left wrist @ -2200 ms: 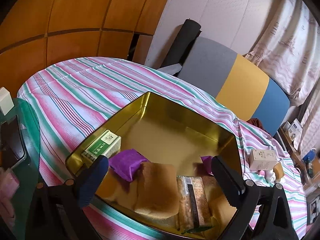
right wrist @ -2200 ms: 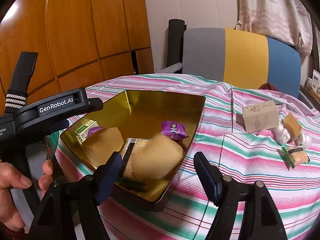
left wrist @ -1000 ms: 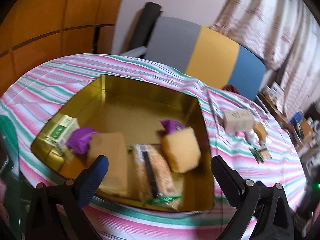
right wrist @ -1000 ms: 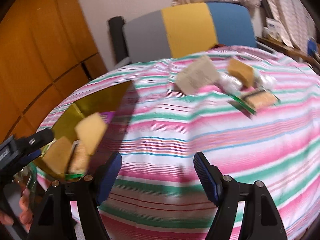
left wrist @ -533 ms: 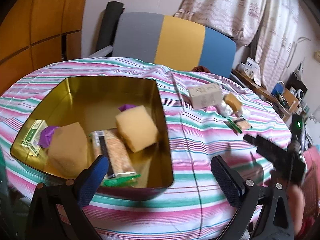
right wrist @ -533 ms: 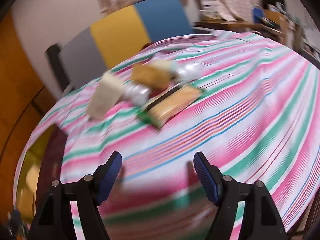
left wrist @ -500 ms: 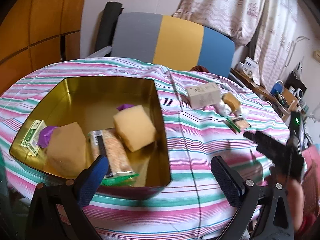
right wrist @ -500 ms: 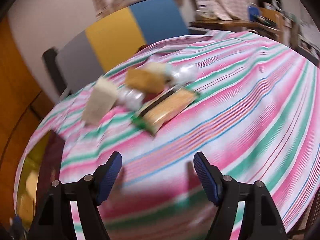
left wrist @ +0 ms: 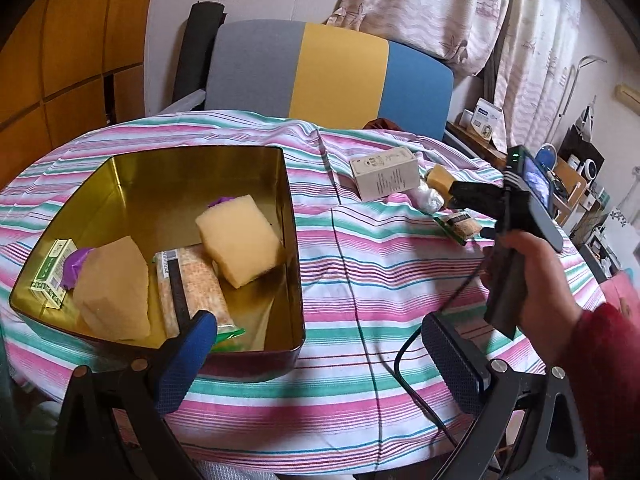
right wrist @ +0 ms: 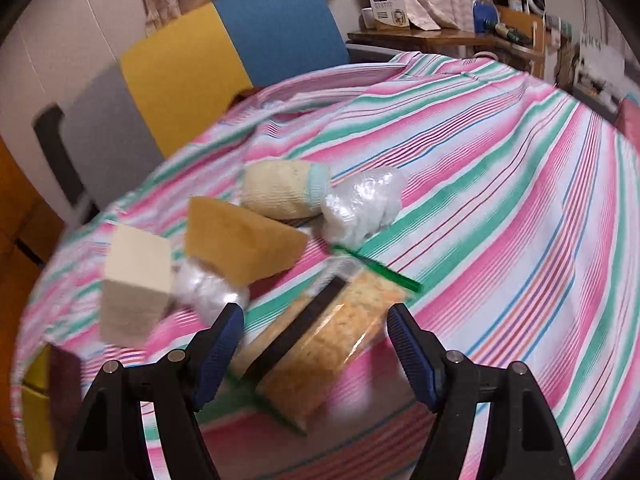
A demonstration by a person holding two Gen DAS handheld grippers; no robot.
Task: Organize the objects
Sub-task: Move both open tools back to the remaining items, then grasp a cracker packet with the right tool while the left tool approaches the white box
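Gold tin (left wrist: pixel 288 216) at the surface's left edge, holding two sponges, a cracker packet (left wrist: pixel 188 280), a green box (left wrist: pixel 52 272) with unreadable print; second cracker packet (right wrist: pixel 320 344) mid-surface between the wide-open, empty right hand-held gripper (right wrist: pixel 316 344); left hand-held gripper (left wrist: pixel 320 356) open, empty; white carton (left wrist: pixel 384 172) lettering illegible.

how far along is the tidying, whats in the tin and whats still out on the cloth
Roughly half done. The gold tin already holds two sponges, a cracker pack, a green box and purple packets. The open right gripper hovers empty over the cracker packet. The orange sponge, cardboard box and wrapped bundles remain outside.
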